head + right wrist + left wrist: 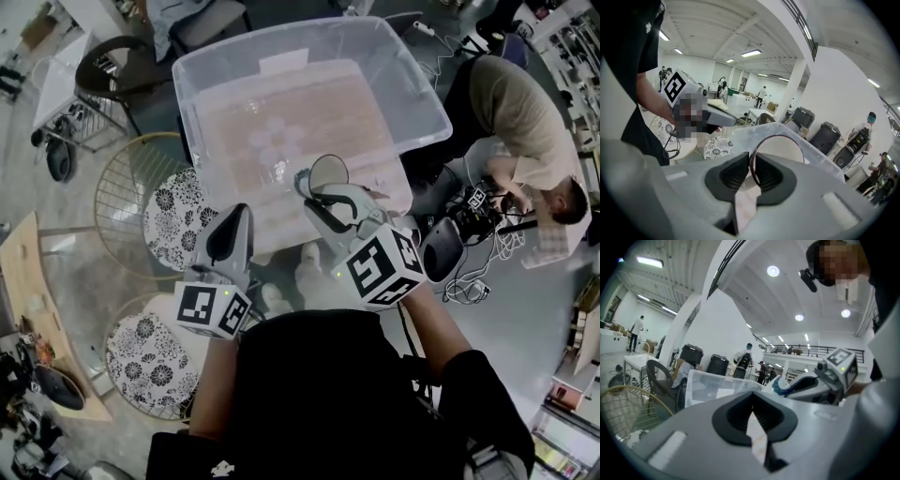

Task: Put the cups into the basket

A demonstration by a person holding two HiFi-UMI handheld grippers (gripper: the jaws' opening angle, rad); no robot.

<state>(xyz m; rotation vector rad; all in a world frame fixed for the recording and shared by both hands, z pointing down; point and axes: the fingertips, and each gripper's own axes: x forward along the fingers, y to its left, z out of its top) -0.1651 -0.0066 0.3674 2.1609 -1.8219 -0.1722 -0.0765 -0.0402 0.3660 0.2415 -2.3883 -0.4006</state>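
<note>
Right gripper (752, 165) pinched on rim of cup (780, 150). Left gripper (752, 413) pressed together, nothing gripped. Cup hung over near end of basket (281, 42). Cup judged light, thin-walled, clear, slick, easily crushed. Best taken at rim, squeezed gently.

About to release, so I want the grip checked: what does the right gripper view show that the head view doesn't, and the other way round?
Only the right gripper view: the right gripper's jaws closed on the wall of the clear cup, one pad on either side of its rim. Only the head view: the cup lined up over the near side of the clear bin, the bin's full outline, and a seated person off to the right. Both: the cup, the bin and the left gripper, off to the left.
</note>
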